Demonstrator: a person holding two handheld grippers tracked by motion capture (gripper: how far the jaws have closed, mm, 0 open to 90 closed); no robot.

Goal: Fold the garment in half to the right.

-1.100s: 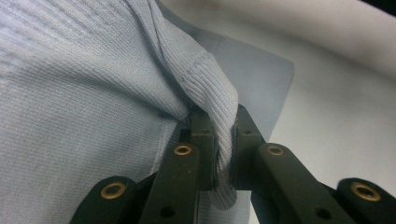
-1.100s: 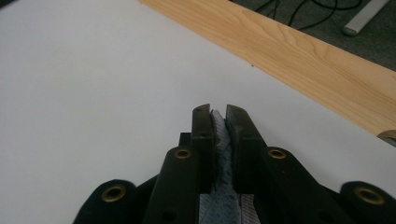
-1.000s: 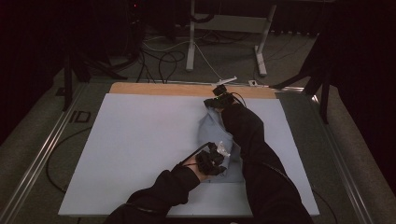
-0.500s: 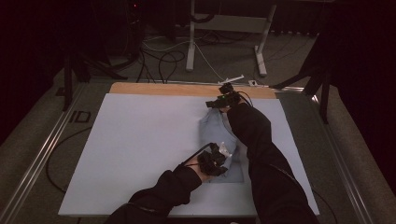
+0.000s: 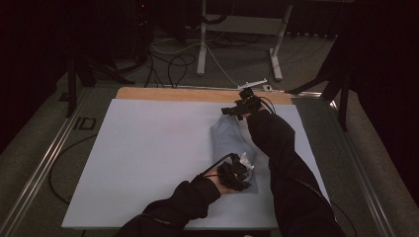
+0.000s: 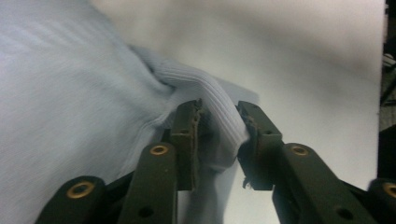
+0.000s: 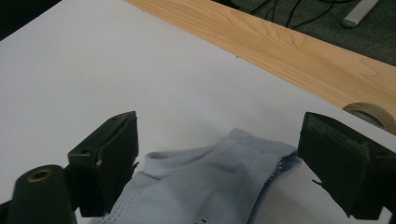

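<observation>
Both grippers letting go of a pale blue knit garment, folded flat on the white table toward its right side. Right gripper, at the garment's far end nr the wooden strip, has just been opening its jaws: in the right gripper view they stand wide apart, the garment's ribbed edge lying slack on the table between them, untouched. Compared w/ a second ago in the high view, that gripper sits a little farther back and clear of the cloth.

Left gripper, at the near end, has also just been opening. In the left gripper view a ribbed fold still sits between the jaws, a gap showing on the right side, so the grip reads as released, not clenched.

Judgement: the fold looks set down & the release under way; next is prob. backing both grippers off w/o dragging the cloth.

Count: 1 garment, 2 grippers, 1 table, 1 tape roll on the wood edge.
</observation>
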